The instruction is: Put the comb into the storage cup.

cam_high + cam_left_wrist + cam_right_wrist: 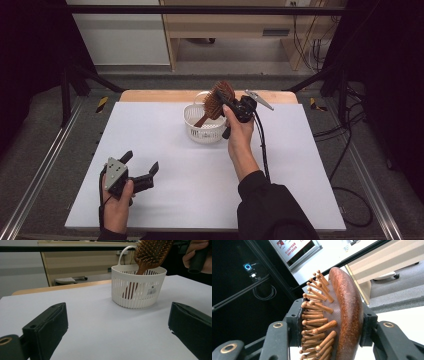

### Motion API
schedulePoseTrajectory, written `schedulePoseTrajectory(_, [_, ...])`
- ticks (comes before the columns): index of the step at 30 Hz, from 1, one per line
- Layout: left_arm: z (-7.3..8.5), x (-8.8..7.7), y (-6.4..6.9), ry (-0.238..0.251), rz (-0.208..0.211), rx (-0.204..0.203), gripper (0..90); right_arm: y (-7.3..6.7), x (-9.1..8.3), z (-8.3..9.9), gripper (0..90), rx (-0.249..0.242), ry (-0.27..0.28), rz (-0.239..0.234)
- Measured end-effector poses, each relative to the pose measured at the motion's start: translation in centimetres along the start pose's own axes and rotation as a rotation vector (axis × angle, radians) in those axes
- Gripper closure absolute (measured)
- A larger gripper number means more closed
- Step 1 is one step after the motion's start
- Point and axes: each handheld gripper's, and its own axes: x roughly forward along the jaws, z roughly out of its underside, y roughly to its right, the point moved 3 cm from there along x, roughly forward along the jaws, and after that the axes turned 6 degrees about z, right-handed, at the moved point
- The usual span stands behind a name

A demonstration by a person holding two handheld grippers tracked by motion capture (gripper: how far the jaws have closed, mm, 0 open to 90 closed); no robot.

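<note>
Left fingers (141,163) wide, empty | right fingers (223,100) clamp hairbrush (218,99) — handle inside basket (197,131)

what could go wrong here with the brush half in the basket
1. The right gripper clamps the hairbrush across its bristles and curved back, so the head might slip or twist.
2. The handle tip sits inside the light white basket; pushing sideways could tip or slide it.
3. The left gripper rests open, away from the basket, so nothing steadies it.
</note>
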Motion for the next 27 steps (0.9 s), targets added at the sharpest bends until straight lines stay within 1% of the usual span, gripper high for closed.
schedulePoseTrajectory(13, [0.03,0.03,-0.01,-0.002,0.002,0.001,2.7,0.07,0.16,0.26,49.9,0.006,-0.001,-0.009])
schedulePoseTrajectory(17, [0.03,0.05,0.03,-0.002,0.003,0.002,2.7,0.07,0.21,0.36,49.8,0.015,-0.005,-0.011])
schedulePoseTrajectory(27, [0.03,0.04,0.02,0.0,0.004,0.001,2.7,0.13,0.37,0.65,49.8,0.013,-0.007,-0.012])
